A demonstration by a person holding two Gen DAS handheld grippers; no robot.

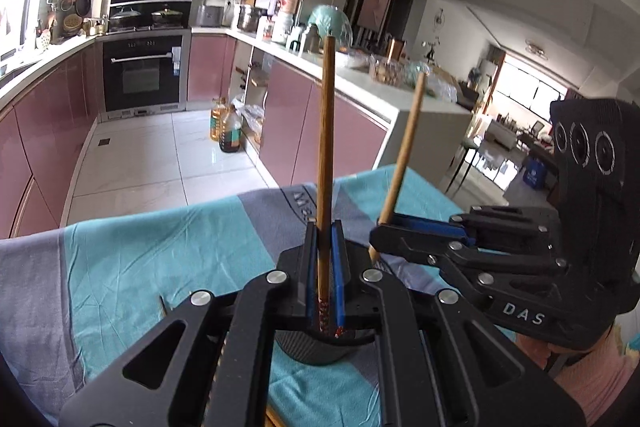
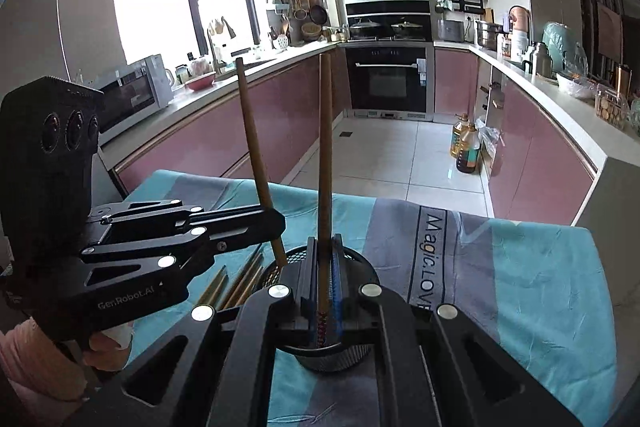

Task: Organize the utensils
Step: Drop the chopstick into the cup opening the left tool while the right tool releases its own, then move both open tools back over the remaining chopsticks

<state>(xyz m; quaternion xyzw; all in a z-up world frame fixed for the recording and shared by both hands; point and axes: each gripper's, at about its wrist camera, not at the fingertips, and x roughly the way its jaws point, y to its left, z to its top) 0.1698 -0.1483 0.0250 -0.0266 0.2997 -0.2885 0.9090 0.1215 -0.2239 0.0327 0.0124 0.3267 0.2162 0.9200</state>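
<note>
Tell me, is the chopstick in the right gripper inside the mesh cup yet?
In. The chopstick stands upright in the shut right gripper, its patterned end below the mesh cup's rim.

**Two chopsticks over one holder**

In the right wrist view the holder [image 2: 352,343] sits at 6 o'clock on the cloth [image 2: 540,287]. The right chopstick [image 2: 325,163] stands upright above it. The left chopstick [image 2: 256,155] leans at 11 o'clock, its tip at the holder's rim. Spare chopsticks [image 2: 240,283] lie on the cloth at 8 o'clock (beside the holder).
</note>
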